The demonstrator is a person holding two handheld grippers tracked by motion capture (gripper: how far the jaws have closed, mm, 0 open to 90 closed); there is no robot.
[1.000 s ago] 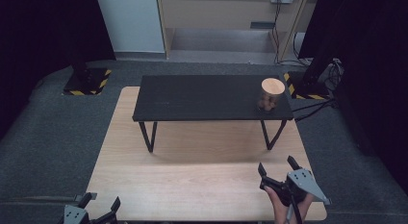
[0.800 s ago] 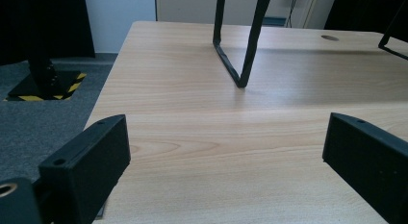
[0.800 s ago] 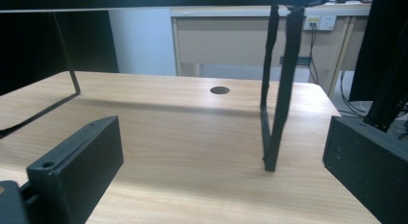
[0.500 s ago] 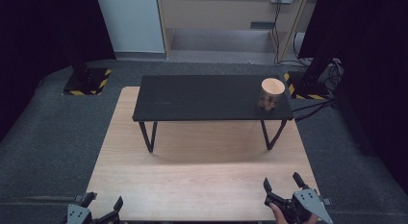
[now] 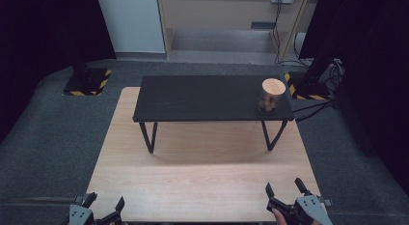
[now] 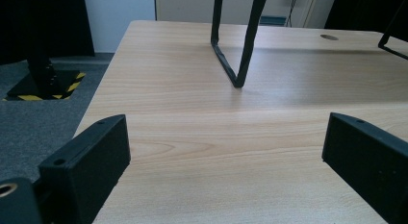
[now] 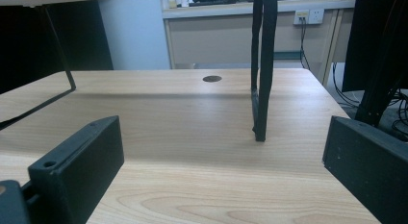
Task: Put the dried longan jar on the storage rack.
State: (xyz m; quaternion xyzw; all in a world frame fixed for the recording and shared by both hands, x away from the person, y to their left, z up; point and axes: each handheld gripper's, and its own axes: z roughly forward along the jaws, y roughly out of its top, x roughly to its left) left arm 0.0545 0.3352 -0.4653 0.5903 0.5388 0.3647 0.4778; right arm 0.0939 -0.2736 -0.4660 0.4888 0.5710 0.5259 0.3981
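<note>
Grey carpet surrounds a pale wooden counter (image 5: 202, 186), and on it stands a low black bench (image 5: 202, 97) with thin hairpin legs. Both tools sit at the near edge of the counter: the left tool (image 5: 98, 210) at one corner, the right tool (image 5: 285, 192) at the other, each with its jaws spread wide and nothing between them. The gripper views confirm this, with bare wood between the black jaws of the left tool (image 6: 226, 152) and of the right tool (image 7: 226, 152).

What there is to handle is a jar (image 5: 271, 95) with a flat wooden lid (image 5: 273, 86), standing upright on the bench top. It lies well ahead of the right tool, almost straight forward and higher up, and far off to the right of the left tool. Rounded brownish pieces show through its clear wall; what they are is too small to tell.

By its look the jar is glass or hard plastic: stiff, smooth and likely slippery, possibly breakable, with modest weight from the contents. The lid may only rest in place, so lifting by it looks risky. The safer hold, I judge, is across the body below the lid, jaws squared to the wall from opposite sides and closed gently. The right tool is the nearer one for that reach.
</note>
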